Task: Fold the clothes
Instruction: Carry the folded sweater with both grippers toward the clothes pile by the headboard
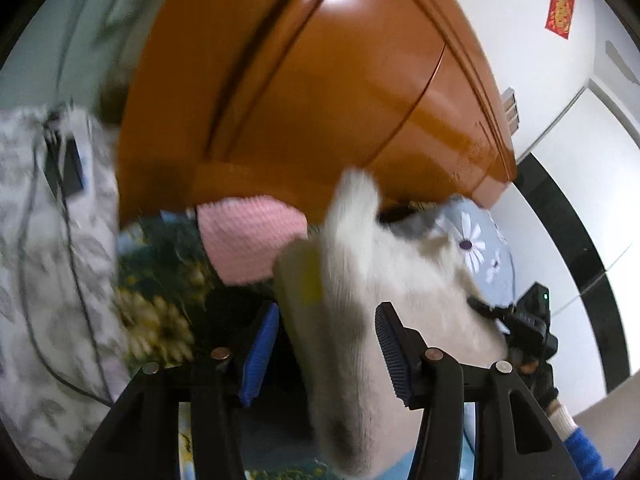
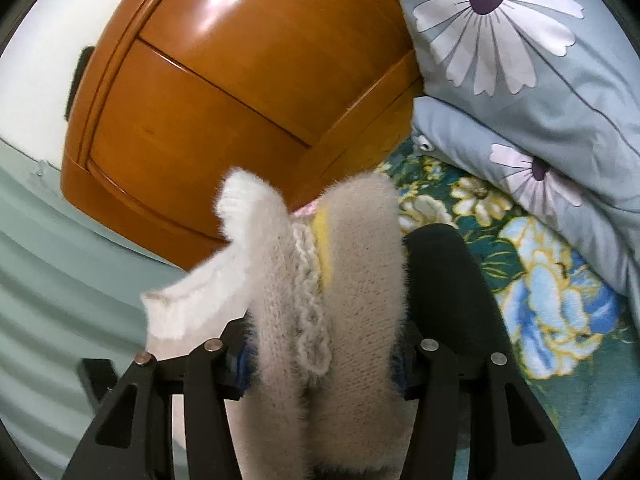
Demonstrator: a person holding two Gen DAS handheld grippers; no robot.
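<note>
A fuzzy cream sweater [image 1: 360, 280] with a yellow label stands bunched up between the fingers of my left gripper [image 1: 326, 352]. The left jaws stand apart, and a dark gap shows between the blue left pad [image 1: 260, 352] and the knit. In the right wrist view the same sweater [image 2: 360, 260], folded thick with a knitted cord along its middle, fills my right gripper [image 2: 322, 360]. It bulges over both pads, which press on it. A white cuff [image 2: 200, 292] sticks out to the left. The right gripper [image 1: 528, 328] also appears at the sweater's far side in the left wrist view.
An orange wooden headboard [image 2: 220, 100] rises just behind. Near the sweater lie a pink knit [image 1: 248, 240] and a black garment [image 2: 448, 280] on the floral bedsheet [image 2: 540, 300]. A daisy-print duvet [image 2: 520, 80] is piled at the right. A phone and cable [image 1: 68, 160] lie at the left.
</note>
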